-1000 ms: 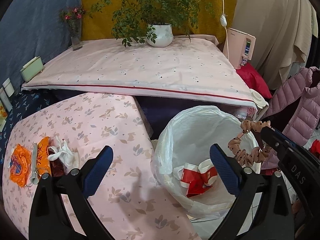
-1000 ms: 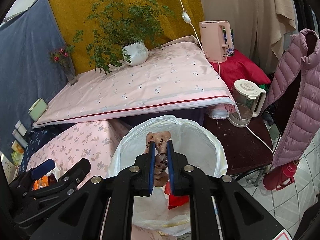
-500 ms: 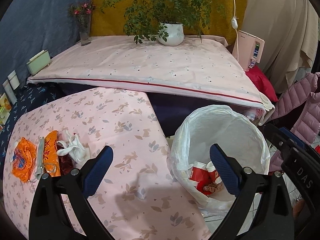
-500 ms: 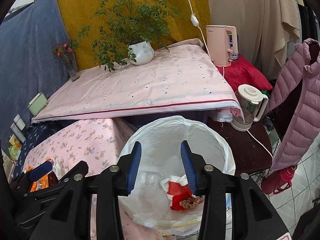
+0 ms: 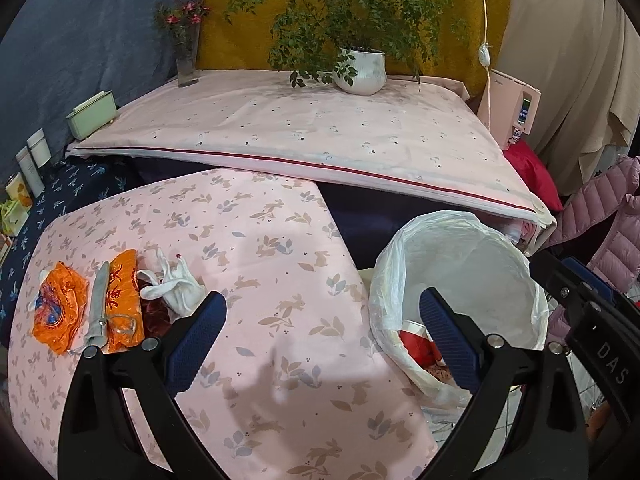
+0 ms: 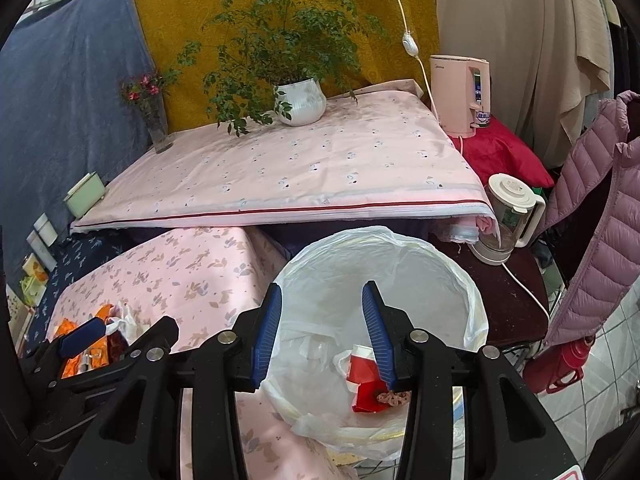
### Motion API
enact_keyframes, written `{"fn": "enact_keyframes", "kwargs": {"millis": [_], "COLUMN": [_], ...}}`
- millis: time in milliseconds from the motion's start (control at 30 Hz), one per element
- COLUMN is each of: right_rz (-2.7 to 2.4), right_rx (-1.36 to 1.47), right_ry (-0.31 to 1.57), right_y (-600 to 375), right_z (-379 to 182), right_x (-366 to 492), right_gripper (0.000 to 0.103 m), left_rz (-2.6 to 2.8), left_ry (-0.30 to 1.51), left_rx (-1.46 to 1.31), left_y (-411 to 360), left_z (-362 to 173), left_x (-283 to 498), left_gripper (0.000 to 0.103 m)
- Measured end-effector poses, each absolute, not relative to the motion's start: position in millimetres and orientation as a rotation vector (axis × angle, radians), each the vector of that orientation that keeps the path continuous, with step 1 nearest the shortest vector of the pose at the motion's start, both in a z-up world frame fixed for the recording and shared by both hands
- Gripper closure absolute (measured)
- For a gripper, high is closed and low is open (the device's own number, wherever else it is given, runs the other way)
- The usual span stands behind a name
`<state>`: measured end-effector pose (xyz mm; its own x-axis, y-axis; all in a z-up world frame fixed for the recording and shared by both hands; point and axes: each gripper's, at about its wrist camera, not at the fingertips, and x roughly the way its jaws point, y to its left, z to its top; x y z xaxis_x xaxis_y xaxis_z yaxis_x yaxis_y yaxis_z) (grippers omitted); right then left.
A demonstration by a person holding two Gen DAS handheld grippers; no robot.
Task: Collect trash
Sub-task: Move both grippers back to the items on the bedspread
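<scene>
The right gripper (image 6: 322, 332) hangs over the bin (image 6: 452, 276) with fingers spread and empty, the left gripper (image 5: 322, 340) is wide too, and reaching carelessly could miss the orange wrappers (image 5: 60, 312) on the surface (image 5: 280, 280).

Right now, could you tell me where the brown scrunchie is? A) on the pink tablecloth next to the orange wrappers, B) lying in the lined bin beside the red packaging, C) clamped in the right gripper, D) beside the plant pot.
B: the brown scrunchie lies at the bottom of the lined bin against the red packaging, while the right gripper is open and empty above it.
</scene>
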<state>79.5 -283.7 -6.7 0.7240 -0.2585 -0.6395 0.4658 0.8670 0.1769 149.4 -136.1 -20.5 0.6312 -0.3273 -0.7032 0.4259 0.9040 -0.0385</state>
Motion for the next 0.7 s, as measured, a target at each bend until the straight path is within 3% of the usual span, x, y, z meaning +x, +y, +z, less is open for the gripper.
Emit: {"fn": "enact_keyframes", "kwargs": {"millis": [100,700], "right_rz": [-0.399,-0.29], "right_rx": [0.333,0.27], "right_ry": [0.644,0.69], "right_y": [-276,-206], "right_z": [-5,-11], "right_x": [80,103], "right_gripper": [0.056,0.056], "left_rz": [-0.418,-0.294], "left_ry": [0.775,0.771], "left_rx": [0.133,0.094], "left_y": [-127,-47], "left_z": [-21,-26], "left_x": [150,160], "left_gripper": [0.01,0.01]}}
